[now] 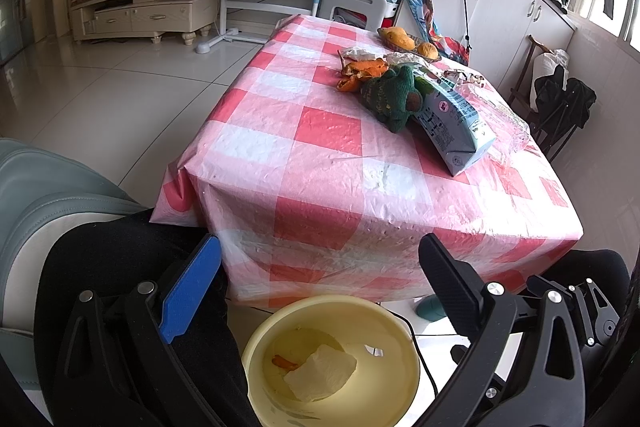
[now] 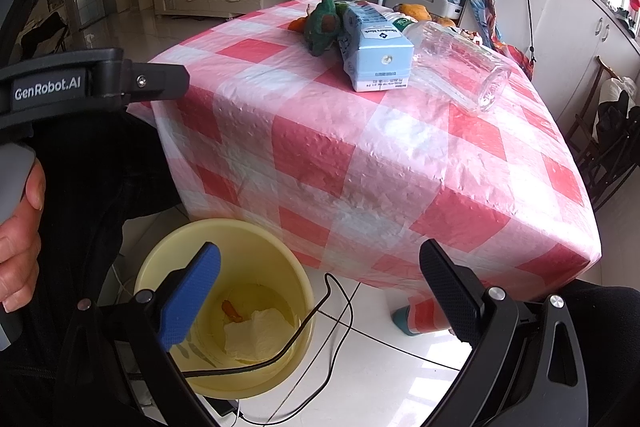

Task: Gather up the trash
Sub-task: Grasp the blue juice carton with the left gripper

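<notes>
A yellow bucket [image 1: 332,311] stands on the floor below the table's near edge; it also shows in the right wrist view [image 2: 224,231]. Inside lie a white tissue [image 1: 322,371] and a bit of orange peel [image 1: 284,361]. On the red-checked table [image 1: 320,131] lie a blue milk carton [image 1: 452,123], orange peels [image 1: 360,71], a crumpled wrapper [image 1: 358,51] and a clear plastic bottle [image 2: 460,67]. My left gripper [image 1: 320,263] is open and empty above the bucket. My right gripper [image 2: 320,267] is open and empty beside the bucket.
A green knitted toy [image 1: 394,95] lies against the carton. A plate of fruit [image 1: 408,43] sits at the table's far end. A black cable [image 2: 320,319] crosses the bucket rim and floor. A chair [image 1: 560,103] stands right of the table; white cabinets behind.
</notes>
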